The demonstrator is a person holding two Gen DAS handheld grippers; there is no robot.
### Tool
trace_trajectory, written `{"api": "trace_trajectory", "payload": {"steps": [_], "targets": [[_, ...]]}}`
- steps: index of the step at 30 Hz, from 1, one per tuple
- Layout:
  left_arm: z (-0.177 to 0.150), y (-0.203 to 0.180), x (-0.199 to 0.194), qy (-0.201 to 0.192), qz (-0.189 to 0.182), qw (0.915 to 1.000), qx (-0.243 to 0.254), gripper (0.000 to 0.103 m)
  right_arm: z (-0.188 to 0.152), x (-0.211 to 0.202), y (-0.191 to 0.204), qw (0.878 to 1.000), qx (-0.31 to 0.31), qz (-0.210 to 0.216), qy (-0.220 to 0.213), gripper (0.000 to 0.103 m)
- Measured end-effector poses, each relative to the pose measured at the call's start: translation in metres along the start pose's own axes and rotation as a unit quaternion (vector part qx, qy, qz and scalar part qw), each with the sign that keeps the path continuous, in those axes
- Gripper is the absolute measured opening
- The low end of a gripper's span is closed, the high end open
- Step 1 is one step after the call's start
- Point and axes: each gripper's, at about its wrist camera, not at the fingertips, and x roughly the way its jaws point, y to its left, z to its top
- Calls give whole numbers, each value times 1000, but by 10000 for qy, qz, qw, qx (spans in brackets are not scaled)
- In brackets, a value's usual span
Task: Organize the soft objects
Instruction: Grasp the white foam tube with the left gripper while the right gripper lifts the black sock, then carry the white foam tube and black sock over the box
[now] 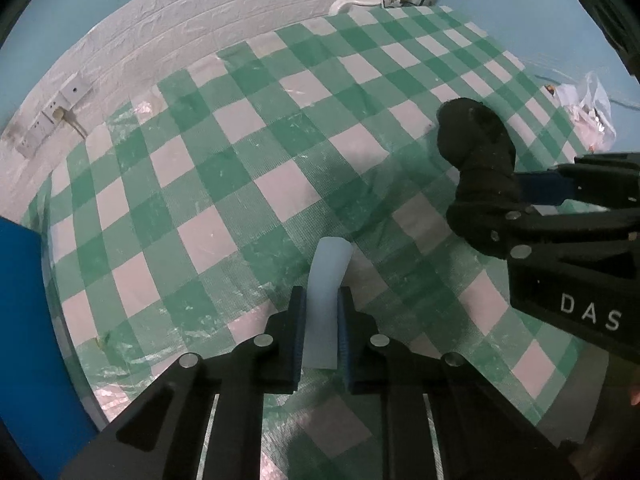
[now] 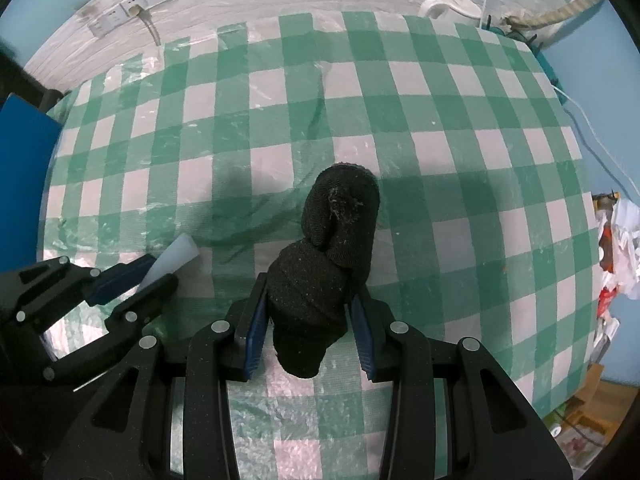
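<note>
Over the green-and-white checked tablecloth (image 1: 224, 148), two grips are already made: the left gripper (image 1: 322, 312) is clamped on a pale translucent soft strip (image 1: 326, 300), which stands up between the blue pads (image 1: 297, 332) and bends over at its free end; the right gripper (image 2: 308, 312) is closed on a rolled black sock (image 2: 328, 256), squeezed at the lower bundle with the rolled top sticking out ahead of the jaws. Both items appear lifted or barely resting on the cloth; contact with the cloth cannot be told. Both tools are angled steeply down and sit close together, so they should be kept apart during any carry to avoid the sock brushing the strip. The strip is held near its base only, so swing should be limited and moves kept slow. The sock roll could unwind if pressure is eased early; grip should be kept until it is seated. No bin or target spot is visible, so the destination cannot be judged. A blue panel (image 1: 20, 320) stands at the table's left edge.
</note>
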Motion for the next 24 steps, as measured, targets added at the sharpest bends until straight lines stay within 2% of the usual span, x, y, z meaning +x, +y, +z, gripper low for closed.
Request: {"api": "trace_trajectory", "payload": {"steps": [9,24], "targets": [[-2,18,-17,-101,57,9997,-194,14,-5,-8,10,9998,-178,-16,-78,37],[-4,46,-55,-424,510,9973,-329,14,-15,-43,39,9966,-723,-75,-391,37]]}}
